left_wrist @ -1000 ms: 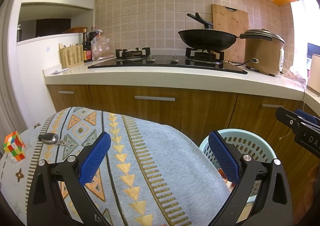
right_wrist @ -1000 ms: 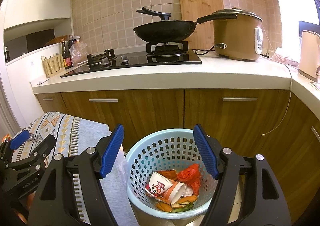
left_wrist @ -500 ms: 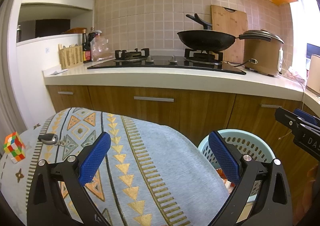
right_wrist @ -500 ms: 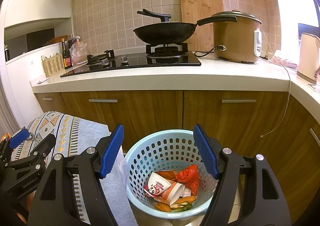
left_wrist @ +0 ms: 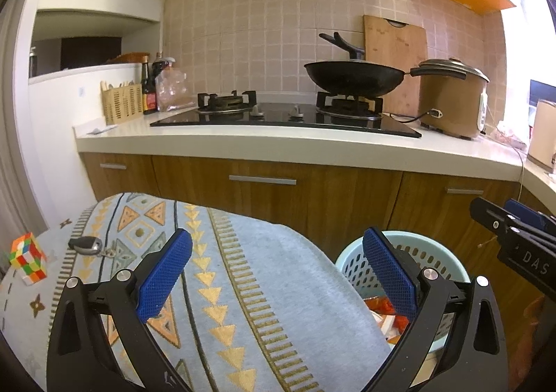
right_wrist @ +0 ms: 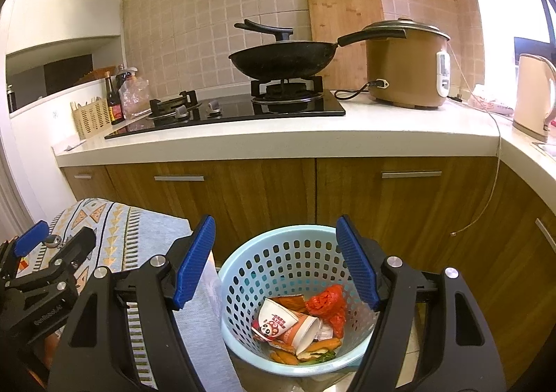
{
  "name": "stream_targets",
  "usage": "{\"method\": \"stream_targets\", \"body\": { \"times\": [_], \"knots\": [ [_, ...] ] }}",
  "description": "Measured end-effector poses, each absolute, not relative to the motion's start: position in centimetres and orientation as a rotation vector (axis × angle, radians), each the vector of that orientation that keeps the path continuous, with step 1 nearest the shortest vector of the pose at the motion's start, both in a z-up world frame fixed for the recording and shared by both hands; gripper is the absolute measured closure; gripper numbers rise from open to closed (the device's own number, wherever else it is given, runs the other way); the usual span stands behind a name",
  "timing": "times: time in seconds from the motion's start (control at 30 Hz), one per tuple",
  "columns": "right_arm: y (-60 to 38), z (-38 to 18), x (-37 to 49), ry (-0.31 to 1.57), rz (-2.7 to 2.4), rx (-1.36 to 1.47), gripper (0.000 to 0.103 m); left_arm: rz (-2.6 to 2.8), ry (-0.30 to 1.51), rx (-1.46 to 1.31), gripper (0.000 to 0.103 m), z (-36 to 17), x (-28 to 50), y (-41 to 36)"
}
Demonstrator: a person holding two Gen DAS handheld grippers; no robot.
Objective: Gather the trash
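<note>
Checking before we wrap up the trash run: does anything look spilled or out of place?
Nothing spilled. The paper cup and wrappers lie inside the blue basket. Only a Rubik's cube and car key remain on the patterned tablecloth.

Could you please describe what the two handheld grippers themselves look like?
The left gripper and the right gripper look alike: black angular frames with triangular cutouts, silver round bolts at the joints, and two fingers faced with blue knurled pads. Pale lettering marks their sides. No cables or sleeves show.

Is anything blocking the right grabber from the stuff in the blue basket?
Nothing visible does. The right gripper hangs open above the basket, and the paper cup and red wrapper lie uncovered inside.
</note>
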State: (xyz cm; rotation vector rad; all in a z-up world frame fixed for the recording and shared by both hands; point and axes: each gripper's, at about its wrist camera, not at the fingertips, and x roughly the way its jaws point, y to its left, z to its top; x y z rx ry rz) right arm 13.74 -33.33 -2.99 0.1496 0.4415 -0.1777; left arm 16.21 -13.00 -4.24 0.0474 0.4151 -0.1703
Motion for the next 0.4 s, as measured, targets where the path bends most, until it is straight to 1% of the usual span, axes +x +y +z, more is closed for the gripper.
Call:
{"method": "stream_targets", "body": {
  "times": [0.17, 0.23, 0.4],
  "knots": [
    [-33.3, -2.7, 13.4, 0.446, -0.196, 0.163, 0.035, -0.148, 0.429, 0.085, 0.007, -4.0, 15.4, -12.5],
    [-33.3, -2.6, 13.3, 0.448, -0.198, 0.168, 0.035, -0.157, 0.458, 0.072, 0.007, -3.9, 15.4, -12.0],
    [-33.2, -2.4, 12.8, 0.451, -0.210, 0.184, 0.035, -0.149, 0.463, 0.058, 0.007, -3.6, 14.4, -10.7]
  ]
}}
